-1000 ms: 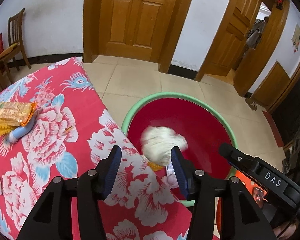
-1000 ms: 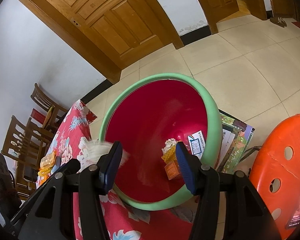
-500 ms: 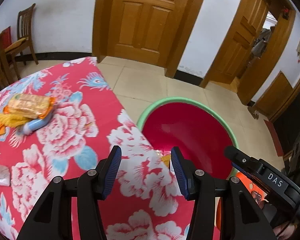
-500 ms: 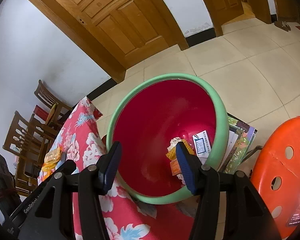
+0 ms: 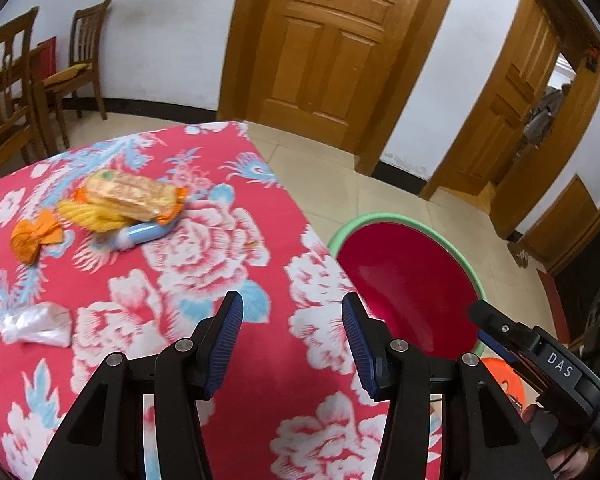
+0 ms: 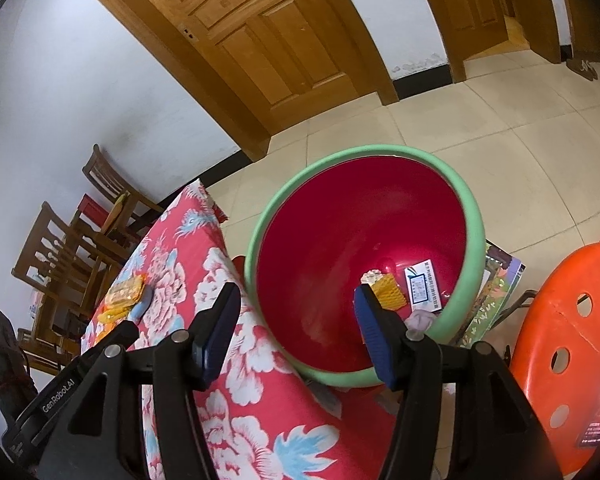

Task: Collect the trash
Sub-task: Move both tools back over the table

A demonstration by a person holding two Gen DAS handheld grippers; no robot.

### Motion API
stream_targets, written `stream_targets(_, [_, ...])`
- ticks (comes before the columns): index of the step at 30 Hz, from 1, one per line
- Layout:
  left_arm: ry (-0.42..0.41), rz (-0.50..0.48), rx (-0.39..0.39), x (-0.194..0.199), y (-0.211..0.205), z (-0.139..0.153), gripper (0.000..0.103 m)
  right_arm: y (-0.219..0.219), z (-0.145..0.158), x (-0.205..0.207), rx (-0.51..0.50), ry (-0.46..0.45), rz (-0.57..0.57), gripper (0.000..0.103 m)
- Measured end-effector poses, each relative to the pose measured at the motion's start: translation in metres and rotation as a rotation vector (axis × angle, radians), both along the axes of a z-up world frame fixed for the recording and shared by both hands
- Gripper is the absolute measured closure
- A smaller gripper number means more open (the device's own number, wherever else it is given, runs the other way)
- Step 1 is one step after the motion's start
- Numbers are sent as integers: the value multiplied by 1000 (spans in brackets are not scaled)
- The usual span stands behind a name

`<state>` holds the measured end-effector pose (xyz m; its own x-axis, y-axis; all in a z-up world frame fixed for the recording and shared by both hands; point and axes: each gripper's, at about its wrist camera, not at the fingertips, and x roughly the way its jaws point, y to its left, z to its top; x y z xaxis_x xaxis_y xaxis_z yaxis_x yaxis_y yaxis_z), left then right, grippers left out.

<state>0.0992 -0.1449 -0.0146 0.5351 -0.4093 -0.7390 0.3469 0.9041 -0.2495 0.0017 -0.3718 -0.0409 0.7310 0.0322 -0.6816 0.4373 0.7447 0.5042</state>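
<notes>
Nearest, the left hand-held gripper [image 5: 292, 344] stood parted and empty over the flowered worktop [image 5: 204, 280], as did the right hand-held gripper [image 6: 296, 332] by the red basin [image 6: 464, 216] holding collected scraps. Between pickups, I judged: farther off lay a clear plastic scrap [image 5: 36, 324] and a snack wrapper [image 5: 136, 194], calling for a reach and pinch.

The left gripper [image 5: 292, 344] is positioned above a table covered by a red floral cloth [image 5: 220, 264]. Its jaws stand apart with nothing between them. A biscuit packet [image 5: 132, 194] lies on the far part of the cloth, on top of a yellow wrapper [image 5: 86, 214] and touching a light blue tube [image 5: 142, 236]. An orange wrapper [image 5: 34, 236] lies just beside them. A clear plastic bag [image 5: 36, 324] lies nearer, well apart. A red basin with a green rim [image 5: 404, 280] stands on the floor beside the table. The right gripper [image 5: 540, 360] is visible at the lower right edge.
</notes>
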Motion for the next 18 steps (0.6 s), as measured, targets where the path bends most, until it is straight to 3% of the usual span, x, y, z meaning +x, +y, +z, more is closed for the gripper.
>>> stream_targets(18, [-1,194,-7,-16,89,1,50,43,11,2,-28,-20,107,39])
